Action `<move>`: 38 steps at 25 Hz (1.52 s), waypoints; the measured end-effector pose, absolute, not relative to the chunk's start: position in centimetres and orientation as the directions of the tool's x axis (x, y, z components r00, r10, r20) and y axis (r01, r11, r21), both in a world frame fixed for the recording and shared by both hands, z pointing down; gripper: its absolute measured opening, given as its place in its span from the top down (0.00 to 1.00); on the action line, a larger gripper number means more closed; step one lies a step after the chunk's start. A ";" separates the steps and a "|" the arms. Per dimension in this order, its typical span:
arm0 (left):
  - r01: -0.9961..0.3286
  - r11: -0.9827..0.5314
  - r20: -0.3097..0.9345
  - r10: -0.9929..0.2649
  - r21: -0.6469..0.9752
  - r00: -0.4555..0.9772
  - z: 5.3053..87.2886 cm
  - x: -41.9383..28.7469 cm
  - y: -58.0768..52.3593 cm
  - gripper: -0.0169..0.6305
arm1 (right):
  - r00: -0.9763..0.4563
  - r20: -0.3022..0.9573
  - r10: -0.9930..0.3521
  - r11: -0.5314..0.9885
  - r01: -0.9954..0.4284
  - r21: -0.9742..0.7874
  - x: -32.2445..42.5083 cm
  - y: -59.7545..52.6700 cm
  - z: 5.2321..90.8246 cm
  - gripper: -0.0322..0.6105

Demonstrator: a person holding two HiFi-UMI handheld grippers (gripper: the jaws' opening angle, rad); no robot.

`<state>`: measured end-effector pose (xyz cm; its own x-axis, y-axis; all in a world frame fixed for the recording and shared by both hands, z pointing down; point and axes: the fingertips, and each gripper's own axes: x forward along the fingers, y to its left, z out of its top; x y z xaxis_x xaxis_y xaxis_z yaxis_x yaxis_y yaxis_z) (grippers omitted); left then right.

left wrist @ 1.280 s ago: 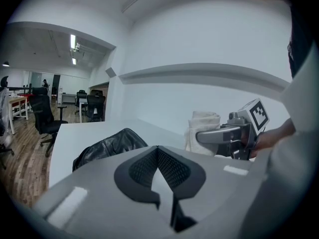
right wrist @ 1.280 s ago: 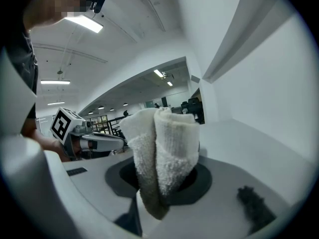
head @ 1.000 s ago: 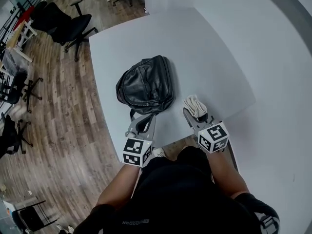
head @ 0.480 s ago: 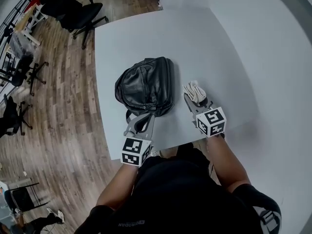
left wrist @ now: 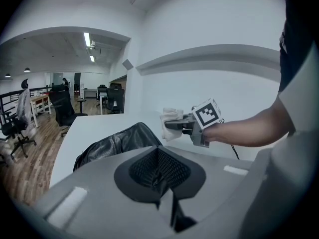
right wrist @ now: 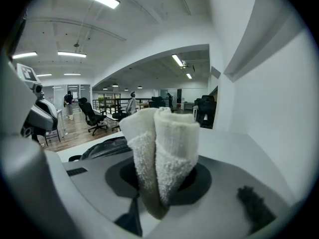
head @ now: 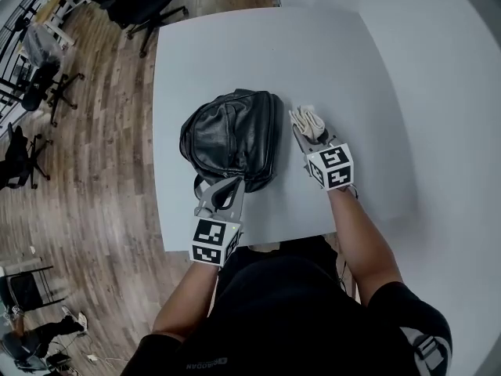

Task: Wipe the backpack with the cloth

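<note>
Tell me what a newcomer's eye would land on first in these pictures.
First comes the black leather backpack, slumped in the middle of the white table. Next is the bunched white cloth, clamped in the right gripper close beside the backpack's right side. The left gripper, its jaws together and holding nothing, points at the backpack's near edge.

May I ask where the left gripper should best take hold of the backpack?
Probably the strap loop at the backpack's near end, approached from the person's side with the left gripper: it is thin and sticks out, while the rounded body looks too bulky for the jaws.
</note>
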<state>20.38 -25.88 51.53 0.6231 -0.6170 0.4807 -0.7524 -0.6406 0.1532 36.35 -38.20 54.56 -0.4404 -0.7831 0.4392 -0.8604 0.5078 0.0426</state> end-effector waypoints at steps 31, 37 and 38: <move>-0.797 -0.552 0.511 -0.624 0.247 0.591 53.9 18.3 -25.8 0.96 | -0.441 0.487 -0.753 0.513 -0.858 0.016 35.6 -44.4 60.1 0.78; -0.791 -0.562 0.497 -0.628 0.243 0.599 53.4 17.6 -25.3 0.96 | -0.437 0.489 -0.755 0.504 -0.864 0.007 35.1 -42.1 60.0 0.78; -0.788 -0.566 0.495 -0.627 0.241 0.602 53.3 17.5 -25.2 0.96 | -0.436 0.488 -0.756 0.502 -0.865 0.007 35.1 -41.8 59.9 0.78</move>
